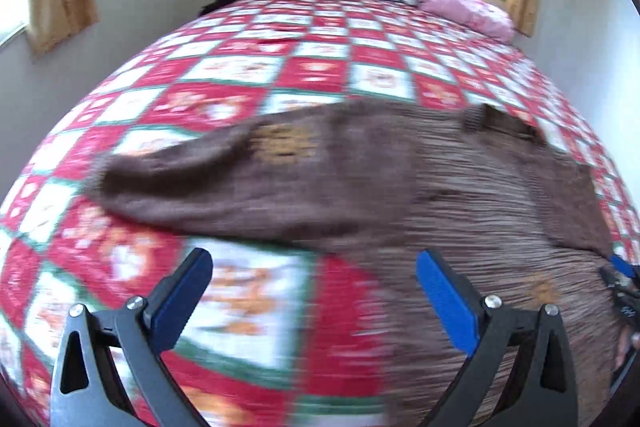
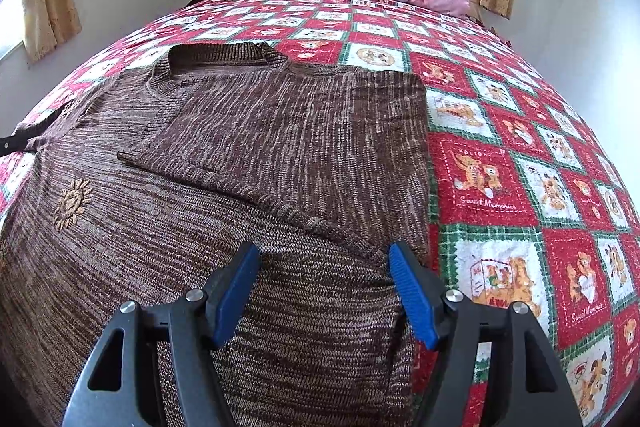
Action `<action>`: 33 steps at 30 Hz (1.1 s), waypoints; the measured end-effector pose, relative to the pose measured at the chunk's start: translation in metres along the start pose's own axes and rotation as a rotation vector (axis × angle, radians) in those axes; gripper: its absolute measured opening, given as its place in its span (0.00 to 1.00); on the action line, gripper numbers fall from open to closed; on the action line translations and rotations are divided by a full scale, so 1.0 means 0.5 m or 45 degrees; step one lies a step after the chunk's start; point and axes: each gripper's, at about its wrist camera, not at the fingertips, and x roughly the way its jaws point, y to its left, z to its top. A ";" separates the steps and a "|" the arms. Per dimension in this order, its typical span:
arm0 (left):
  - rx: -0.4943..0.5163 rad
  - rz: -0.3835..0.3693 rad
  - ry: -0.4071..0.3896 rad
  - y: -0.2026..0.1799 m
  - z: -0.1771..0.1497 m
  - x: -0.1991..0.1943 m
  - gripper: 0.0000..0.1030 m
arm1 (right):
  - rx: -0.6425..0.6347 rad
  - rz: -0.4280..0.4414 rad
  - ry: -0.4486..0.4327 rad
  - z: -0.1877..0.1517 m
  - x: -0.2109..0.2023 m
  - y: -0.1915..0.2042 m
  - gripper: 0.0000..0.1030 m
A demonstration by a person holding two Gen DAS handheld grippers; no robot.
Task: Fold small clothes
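One sleeve folded in, the other side not yet done.
Both the right gripper [image 2: 324, 291] and left gripper [image 1: 314, 297] have their fingers spread wide, empty. Just beyond the right fingers, the brown marled knit sweater [image 2: 168, 235] lies flat on the red-and-white patchwork quilt [image 2: 520, 167], its right sleeve [image 2: 288, 131] folded across the chest; ahead of the left fingers the left sleeve [image 1: 192, 167] lies outstretched, likely the next fold.

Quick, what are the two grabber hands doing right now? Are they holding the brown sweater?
Left gripper: open, holding nothing, above the quilt beside the brown sweater.
Right gripper: open, holding nothing, over the sweater.
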 end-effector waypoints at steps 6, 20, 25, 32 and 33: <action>-0.150 0.177 -0.022 0.188 0.018 -0.007 1.00 | -0.045 -0.019 0.031 0.005 -0.032 0.015 0.67; -0.298 0.163 0.025 0.307 0.073 0.101 0.78 | -0.087 0.161 -0.134 0.033 -0.155 0.198 0.67; -0.314 0.059 0.026 0.318 0.072 0.103 0.33 | -0.170 0.211 -0.155 0.008 -0.130 0.271 0.67; -0.390 -0.082 -0.057 0.336 0.087 0.066 0.18 | -0.153 0.219 -0.119 -0.022 -0.101 0.271 0.67; -0.389 -0.089 -0.076 0.333 0.092 0.059 0.18 | -0.130 0.215 -0.117 -0.024 -0.099 0.262 0.67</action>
